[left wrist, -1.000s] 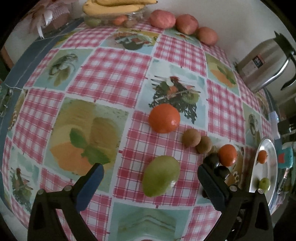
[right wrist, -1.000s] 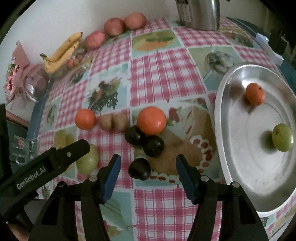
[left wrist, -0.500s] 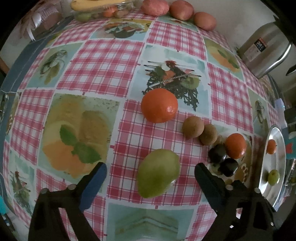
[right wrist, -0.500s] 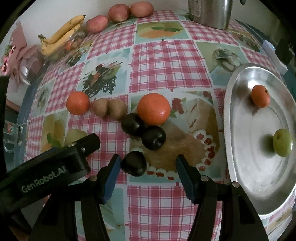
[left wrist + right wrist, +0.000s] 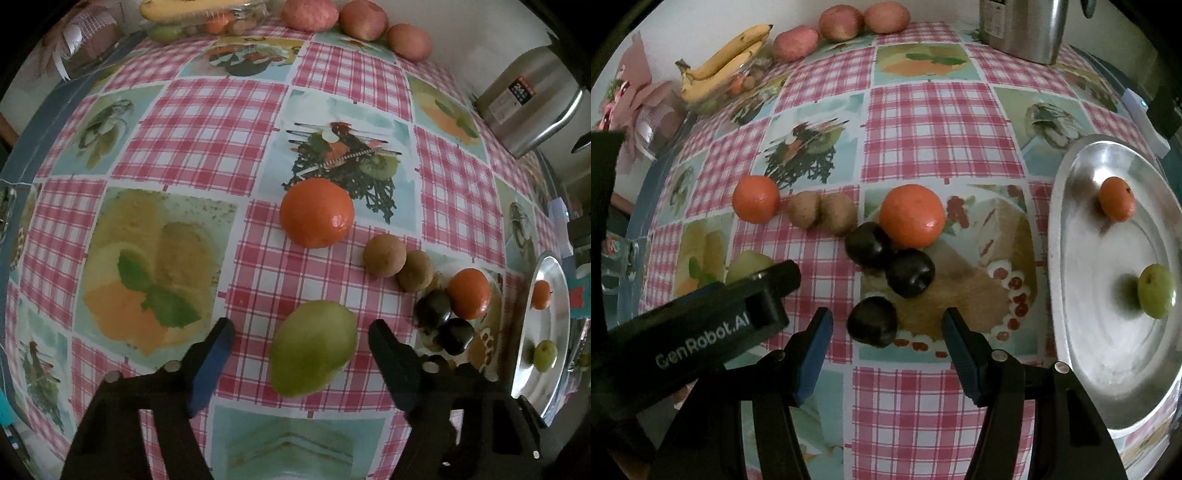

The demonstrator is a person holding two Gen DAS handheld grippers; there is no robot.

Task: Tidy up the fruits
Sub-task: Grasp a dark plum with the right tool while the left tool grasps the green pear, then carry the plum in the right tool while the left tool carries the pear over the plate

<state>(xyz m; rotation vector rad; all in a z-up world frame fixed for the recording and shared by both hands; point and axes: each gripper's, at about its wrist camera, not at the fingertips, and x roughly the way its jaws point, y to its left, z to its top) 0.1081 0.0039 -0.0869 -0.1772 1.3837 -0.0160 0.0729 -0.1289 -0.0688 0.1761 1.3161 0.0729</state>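
Nearest, the left gripper (image 5: 299, 341) points steeply down at the checked oilcloth table (image 5: 207, 122). Its blue-padded jaws have just been closing and now stand either side of a smooth, oval green mango (image 5: 312, 347), clear of it, not yet gripping. The mango lies on the cloth between the pads, a little nearer the pad at three o'clock, its long axis running from seven to one o'clock, so the jaws cross it at a slant. Its skin is matt yellow-green and unmarked.

Beside it, the right gripper (image 5: 886, 330) hangs released over a round, glossy dark plum (image 5: 872, 321), which sits between its pads without touching either, closer to the nine o'clock pad.

Farther out, at twelve o'clock from the plum, lie two more dark plums (image 5: 910, 272) touching a large orange (image 5: 911, 216). At three o'clock stands a round metal tray (image 5: 1067, 295) holding a small orange and a small green fruit.
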